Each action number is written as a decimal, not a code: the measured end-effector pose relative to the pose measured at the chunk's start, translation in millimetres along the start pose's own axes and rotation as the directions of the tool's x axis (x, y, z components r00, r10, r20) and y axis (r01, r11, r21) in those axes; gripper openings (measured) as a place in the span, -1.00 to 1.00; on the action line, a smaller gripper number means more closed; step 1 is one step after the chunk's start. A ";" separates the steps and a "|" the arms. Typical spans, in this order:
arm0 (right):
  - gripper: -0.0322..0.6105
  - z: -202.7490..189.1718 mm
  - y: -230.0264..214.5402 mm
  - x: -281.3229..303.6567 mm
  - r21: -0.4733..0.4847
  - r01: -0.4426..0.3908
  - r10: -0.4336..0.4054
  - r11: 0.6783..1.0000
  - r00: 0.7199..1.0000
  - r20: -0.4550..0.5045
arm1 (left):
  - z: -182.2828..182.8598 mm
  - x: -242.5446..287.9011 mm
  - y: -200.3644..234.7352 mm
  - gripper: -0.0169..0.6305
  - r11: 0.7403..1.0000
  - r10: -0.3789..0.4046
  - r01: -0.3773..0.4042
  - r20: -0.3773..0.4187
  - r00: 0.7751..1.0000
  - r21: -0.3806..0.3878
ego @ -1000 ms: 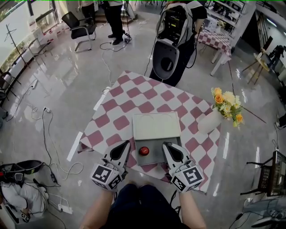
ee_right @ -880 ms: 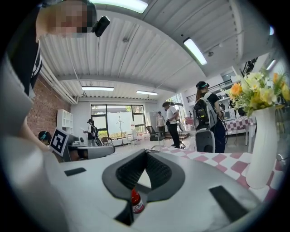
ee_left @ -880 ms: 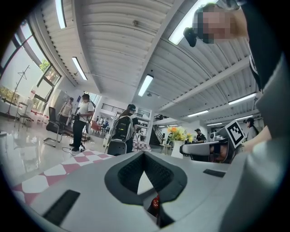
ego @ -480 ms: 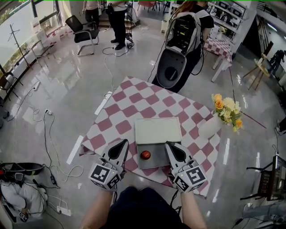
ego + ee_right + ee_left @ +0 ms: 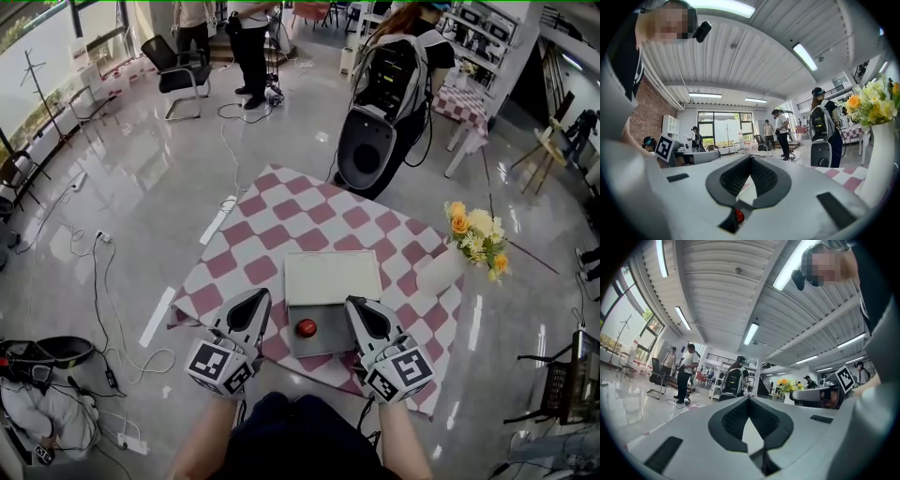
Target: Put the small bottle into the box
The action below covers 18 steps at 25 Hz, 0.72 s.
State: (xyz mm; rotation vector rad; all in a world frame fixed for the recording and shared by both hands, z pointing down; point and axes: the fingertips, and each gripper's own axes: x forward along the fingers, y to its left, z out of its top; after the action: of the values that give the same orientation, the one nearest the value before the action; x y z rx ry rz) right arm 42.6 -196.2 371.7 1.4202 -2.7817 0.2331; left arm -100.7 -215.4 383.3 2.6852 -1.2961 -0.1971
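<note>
A grey open box [image 5: 322, 343] lies on the checkered table [image 5: 246, 246], with its pale lid [image 5: 331, 276] folded back behind it. The small bottle [image 5: 307, 327], seen from above as a round red cap, stands inside the box. My left gripper [image 5: 256, 299] rests at the box's left side and my right gripper [image 5: 355, 304] at its right side. Neither touches the bottle. In the left gripper view the left gripper [image 5: 749, 400] is shut and holds nothing. In the right gripper view the right gripper [image 5: 750, 157] is shut too, and the red bottle [image 5: 739, 216] shows below its jaws.
A white vase [image 5: 439, 268] with yellow and orange flowers [image 5: 478, 233] stands at the table's right edge. A person with a black backpack [image 5: 396, 62] stands beyond the far corner by a grey case [image 5: 364, 150]. Cables [image 5: 101, 281] and a bag [image 5: 37, 353] lie on the floor at left.
The view has shifted a little, so the table sits slightly lower in it. The person with the backpack has moved to the right. Both grippers and the bottle keep their places.
</note>
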 end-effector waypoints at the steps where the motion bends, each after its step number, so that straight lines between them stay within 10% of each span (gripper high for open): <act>1: -0.89 0.2 0.7 -0.2 -0.001 -0.001 0.001 1.000 1.000 0.000 | 0.5 -0.3 0.6 -0.94 1.000 0.001 -0.001 0.000 1.000 -0.001; 18: -0.89 -4.5 9.7 -3.0 0.010 -0.016 0.016 1.000 1.000 -0.005 | -4.2 -10.5 2.0 -0.94 1.000 0.005 -0.006 -0.013 1.000 -0.010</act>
State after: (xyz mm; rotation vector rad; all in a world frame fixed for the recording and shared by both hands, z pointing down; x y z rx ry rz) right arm 36.3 -187.6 374.7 1.3985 -2.7927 0.2511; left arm -107.9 -208.0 388.3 2.6696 -1.2950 -0.1845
